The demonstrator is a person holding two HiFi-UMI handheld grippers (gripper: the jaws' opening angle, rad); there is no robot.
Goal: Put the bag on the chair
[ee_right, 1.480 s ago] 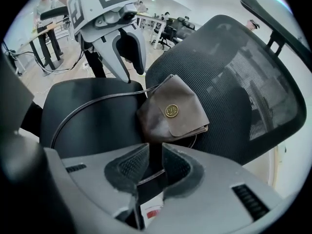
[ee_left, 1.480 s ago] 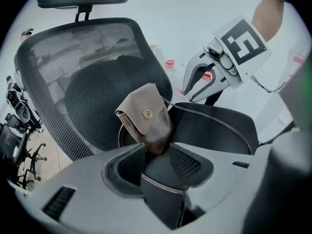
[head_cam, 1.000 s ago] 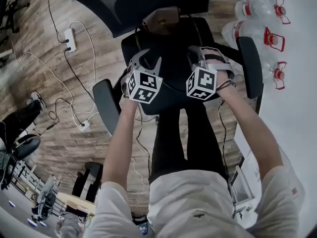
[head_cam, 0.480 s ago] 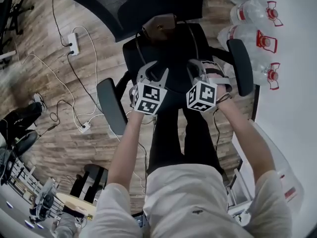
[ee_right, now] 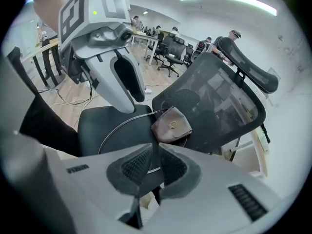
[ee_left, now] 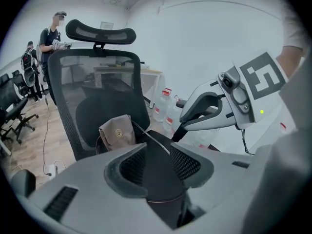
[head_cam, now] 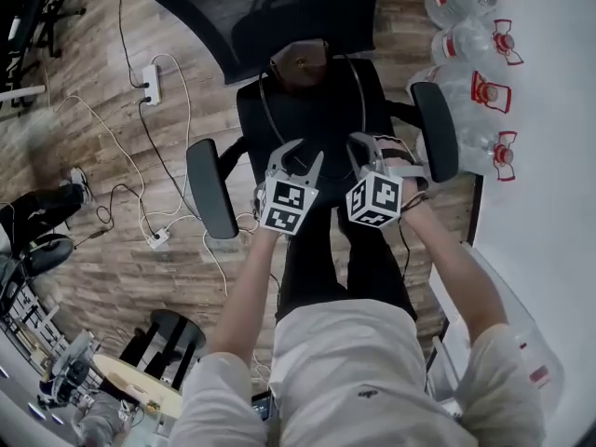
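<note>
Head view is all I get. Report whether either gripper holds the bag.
Observer: The left one doesn't. In the left gripper view, the left gripper has its jaws apart, with only the chair seat showing between them.
Operator: Check the right one.
Observer: The right gripper is closed to a slit, with nothing clamped that I can see. The strap lies looped on the seat beyond it.
Operator: Confirm the bag is settled.
Observer: The bag stands at the back of the seat, leaning on the mesh backrest, with its flap facing the grippers.
</note>
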